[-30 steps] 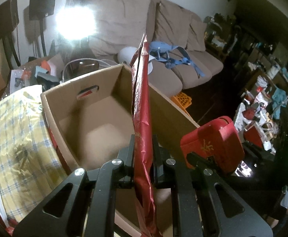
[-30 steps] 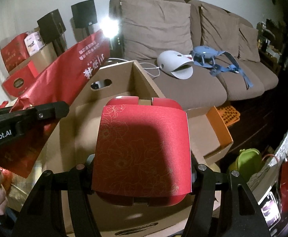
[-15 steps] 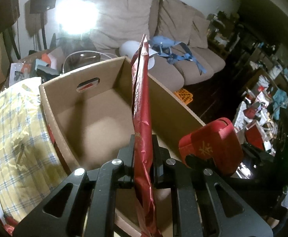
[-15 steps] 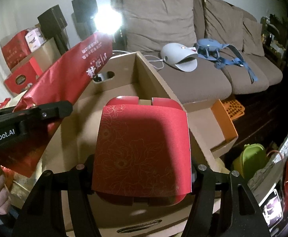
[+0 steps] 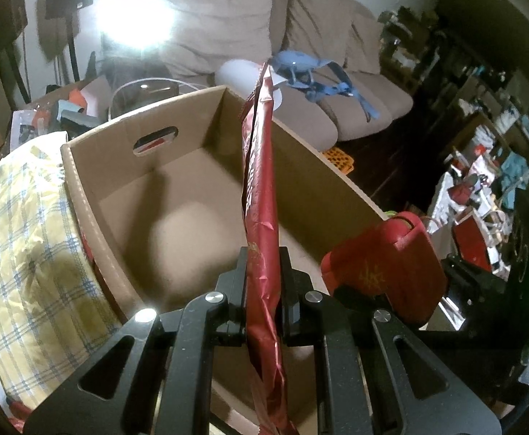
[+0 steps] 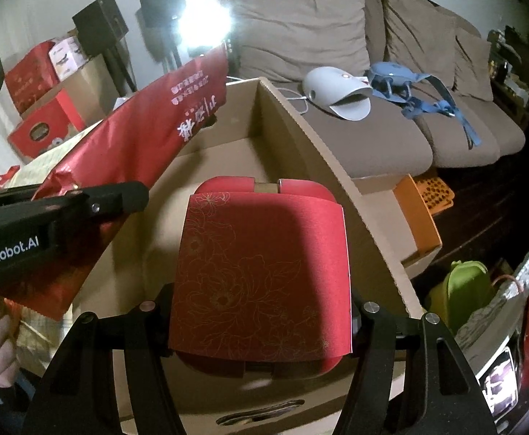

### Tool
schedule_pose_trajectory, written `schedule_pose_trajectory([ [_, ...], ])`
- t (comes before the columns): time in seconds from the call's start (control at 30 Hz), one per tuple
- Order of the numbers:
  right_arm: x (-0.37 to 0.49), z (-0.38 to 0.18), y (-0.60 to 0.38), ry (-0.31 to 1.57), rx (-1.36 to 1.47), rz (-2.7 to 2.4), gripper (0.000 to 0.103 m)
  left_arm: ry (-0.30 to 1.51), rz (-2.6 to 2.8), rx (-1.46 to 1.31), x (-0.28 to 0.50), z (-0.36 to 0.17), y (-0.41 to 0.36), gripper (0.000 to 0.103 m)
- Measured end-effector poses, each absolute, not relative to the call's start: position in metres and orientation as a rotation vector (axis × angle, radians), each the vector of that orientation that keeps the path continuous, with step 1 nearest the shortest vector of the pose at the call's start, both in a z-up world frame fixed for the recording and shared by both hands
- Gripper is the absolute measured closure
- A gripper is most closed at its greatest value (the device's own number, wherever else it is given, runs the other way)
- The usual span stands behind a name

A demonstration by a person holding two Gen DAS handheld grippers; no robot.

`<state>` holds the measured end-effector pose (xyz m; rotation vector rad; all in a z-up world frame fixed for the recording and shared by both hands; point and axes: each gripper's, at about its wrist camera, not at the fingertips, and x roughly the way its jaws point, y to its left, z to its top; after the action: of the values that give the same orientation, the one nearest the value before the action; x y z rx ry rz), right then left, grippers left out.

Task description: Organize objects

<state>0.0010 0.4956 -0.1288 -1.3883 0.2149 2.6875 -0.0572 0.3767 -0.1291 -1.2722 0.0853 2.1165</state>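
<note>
Behind the open cardboard box [image 6: 340,166] stands a brown sofa [image 6: 391,137] carrying a white device [image 6: 337,90] and a blue strapped harness [image 6: 424,98]; an orange crate [image 6: 427,199] sits at its foot, and a yellow plaid cloth [image 5: 21,239] lies left of the box. Over the box, the left gripper [image 5: 262,282] is clamped on a crinkled, glossy red foil bag [image 5: 261,195] printed with white characters. The right gripper [image 6: 261,311] squeezes a rounded red gift box [image 6: 261,275] traced with gold flowers.
</note>
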Motion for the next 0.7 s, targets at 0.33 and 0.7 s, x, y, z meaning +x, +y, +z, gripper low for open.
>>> schedule_pose_trajectory([
  [0.33, -0.004, -0.142, 0.486, 0.243, -1.458, 2.7, 0.038, 0.128, 2.095, -1.3, -0.061, -0.132, 0.375, 0.091],
  [0.7, -0.008, -0.153, 0.475, 0.126, -1.53, 2.703, 0.038, 0.174, 2.15, -1.272, -0.06, -0.123, 0.368, 0.091],
])
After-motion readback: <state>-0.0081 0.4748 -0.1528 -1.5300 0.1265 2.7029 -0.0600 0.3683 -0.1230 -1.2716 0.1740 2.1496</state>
